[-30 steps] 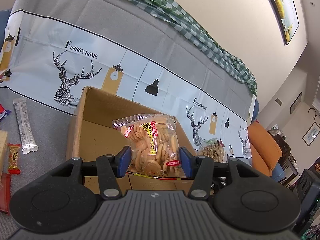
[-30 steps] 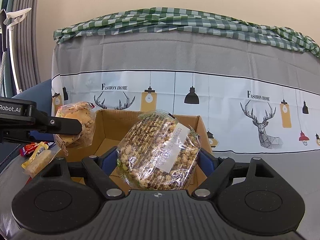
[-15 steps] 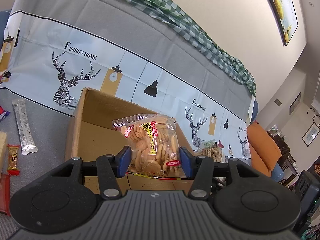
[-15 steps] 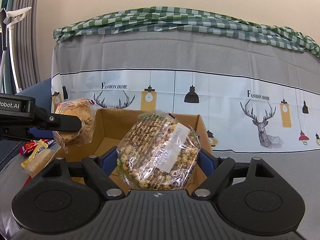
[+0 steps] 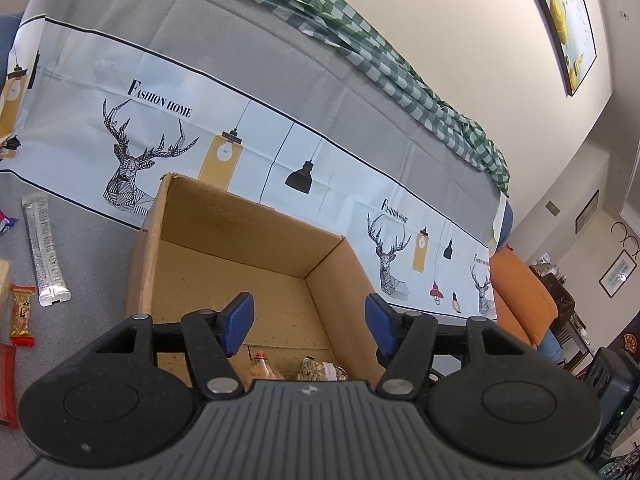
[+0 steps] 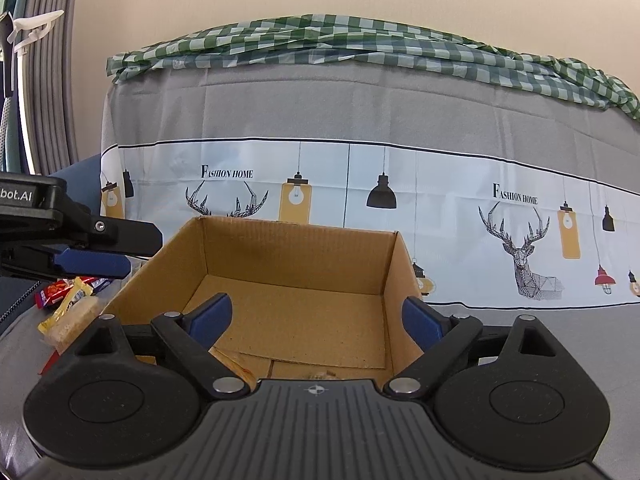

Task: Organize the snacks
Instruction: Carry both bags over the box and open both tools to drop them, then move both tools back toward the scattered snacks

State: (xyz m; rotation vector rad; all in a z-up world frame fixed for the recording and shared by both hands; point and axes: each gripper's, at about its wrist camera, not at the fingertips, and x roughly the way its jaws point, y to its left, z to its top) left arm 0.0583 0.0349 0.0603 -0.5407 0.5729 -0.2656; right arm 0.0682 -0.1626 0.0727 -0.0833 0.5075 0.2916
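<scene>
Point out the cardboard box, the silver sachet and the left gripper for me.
cardboard box (image 5: 256,220): left wrist view, inner back wall.
silver sachet (image 5: 45,249): left wrist view, middle of the pack.
left gripper (image 5: 308,322): left wrist view, midway between its blue fingertips.

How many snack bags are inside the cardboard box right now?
2 visible in the brown cardboard box, both at its near edge in the left wrist view: an orange cracker bag and, to its right, a clear bag of mixed nuts. The gripper body may hide more.

black gripper bodies, blue fingers, silver screws
</scene>
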